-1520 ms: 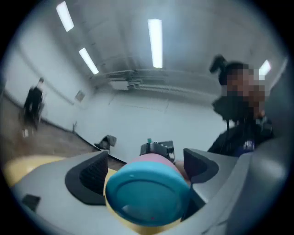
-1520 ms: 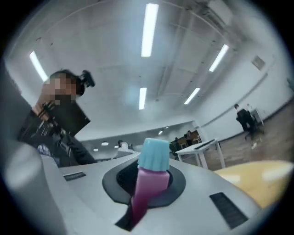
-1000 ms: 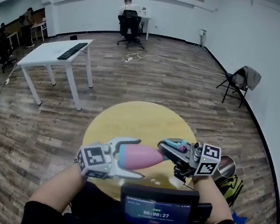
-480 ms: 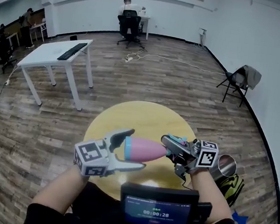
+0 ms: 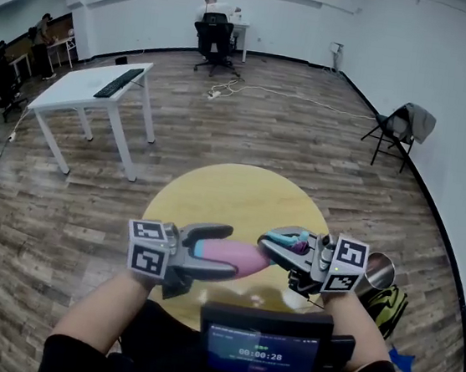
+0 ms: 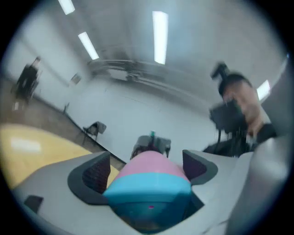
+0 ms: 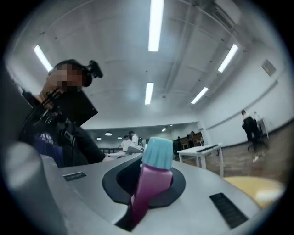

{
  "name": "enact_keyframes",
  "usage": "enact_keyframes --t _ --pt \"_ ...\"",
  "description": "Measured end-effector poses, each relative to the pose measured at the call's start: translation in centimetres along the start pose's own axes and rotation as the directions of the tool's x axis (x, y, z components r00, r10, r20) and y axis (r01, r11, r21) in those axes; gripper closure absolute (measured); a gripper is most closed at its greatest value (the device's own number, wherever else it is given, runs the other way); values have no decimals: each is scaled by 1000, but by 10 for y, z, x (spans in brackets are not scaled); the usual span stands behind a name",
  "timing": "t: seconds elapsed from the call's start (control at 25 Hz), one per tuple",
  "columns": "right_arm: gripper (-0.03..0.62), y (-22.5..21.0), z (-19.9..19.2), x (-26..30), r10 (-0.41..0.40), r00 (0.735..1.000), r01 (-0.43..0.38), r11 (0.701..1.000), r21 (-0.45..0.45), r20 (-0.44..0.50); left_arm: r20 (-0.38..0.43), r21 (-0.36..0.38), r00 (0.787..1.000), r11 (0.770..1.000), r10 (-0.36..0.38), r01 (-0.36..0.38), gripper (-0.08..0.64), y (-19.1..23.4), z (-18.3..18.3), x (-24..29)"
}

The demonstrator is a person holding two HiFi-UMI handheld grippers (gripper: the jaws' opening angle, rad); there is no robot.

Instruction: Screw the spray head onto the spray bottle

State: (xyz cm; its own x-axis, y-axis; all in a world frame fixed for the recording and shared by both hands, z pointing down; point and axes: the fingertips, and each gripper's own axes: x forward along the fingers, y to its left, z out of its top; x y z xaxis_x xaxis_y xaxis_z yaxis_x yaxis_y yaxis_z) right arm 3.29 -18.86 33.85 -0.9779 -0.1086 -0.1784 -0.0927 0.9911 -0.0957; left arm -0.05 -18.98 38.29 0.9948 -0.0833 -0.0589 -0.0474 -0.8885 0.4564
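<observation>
Claws meet above the round yellow table: left claw clamps the pink-and-blue spray bottle lying level, right claw pinches the magenta spray head just beside its narrow end.

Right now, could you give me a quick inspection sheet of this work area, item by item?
Surface: round yellow table on wood floor.
Job's things: pink-and-blue bottle, spray head at its narrow end, above the table; joined or not, cannot tell.
Clutter: shiny metal cup beside the table's right edge; greenish bag near it.
Grippers: left gripper shut on the bottle; right gripper shut on the spray head.
Cables: white cable on the far floor.
Surroundings: white table with keyboard, chair with jacket, person seated at a desk.
</observation>
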Motion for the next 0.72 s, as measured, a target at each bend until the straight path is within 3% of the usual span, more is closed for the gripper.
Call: enact_keyframes --t 0.04,0.08,0.12,0.16,0.2,0.28,0.32,0.36,0.4,0.44,0.52,0.6,0.64,0.68,0.72 --pt "577 12 7 3 20 1000 -20 993 -112 -1 77 -210 997 977 -25 40 35 8 8 -4" --pt "577 22 12 7 38 999 -39 977 -211 -9 137 -366 990 927 -30 79 35 15 14 -7" --pt "577 29 15 9 49 999 -53 960 -276 -21 172 -447 984 888 -34 109 35 18 16 -8" --pt "577 31 14 10 52 998 -59 952 -300 -32 184 -457 982 881 -44 125 35 16 17 -8" --pt "577 28 11 8 48 998 -55 957 -285 -34 180 -421 982 899 -51 124 33 12 17 -8" --pt "577 11 4 0 22 1000 -23 987 -157 -7 159 -262 987 962 -37 78 25 1 20 -9" --pt "577 -1 2 -6 0 1000 1 998 -58 22 142 -135 990 990 -9 29 26 -3 22 -10" --pt "577 -15 1 -14 -27 998 24 998 50 63 116 15 993 999 34 -36 25 -6 22 -12" --pt "577 -29 1 -22 -54 992 37 987 159 110 80 164 993 981 89 -102 25 -9 19 -13" --pt "577 -41 1 -31 -75 985 32 965 260 156 38 299 988 942 149 -154 20 -9 13 -13" --pt "577 -56 -1 -39 -97 974 7 917 400 205 -49 509 963 836 264 -204 14 -4 -3 -9" --pt "577 -58 -7 -31 -84 982 0 896 445 170 -107 644 931 738 348 -202 8 4 -17 -1" --pt "577 -55 -10 -24 -64 988 -5 897 442 139 -125 680 923 709 363 -187 8 6 -21 3" --pt "577 -49 -12 -18 -41 993 -13 902 432 114 -136 694 927 701 351 -163 8 4 -24 7" --pt "577 -44 -11 -14 -23 994 -23 906 422 102 -137 686 939 714 315 -140 5 0 -25 10"
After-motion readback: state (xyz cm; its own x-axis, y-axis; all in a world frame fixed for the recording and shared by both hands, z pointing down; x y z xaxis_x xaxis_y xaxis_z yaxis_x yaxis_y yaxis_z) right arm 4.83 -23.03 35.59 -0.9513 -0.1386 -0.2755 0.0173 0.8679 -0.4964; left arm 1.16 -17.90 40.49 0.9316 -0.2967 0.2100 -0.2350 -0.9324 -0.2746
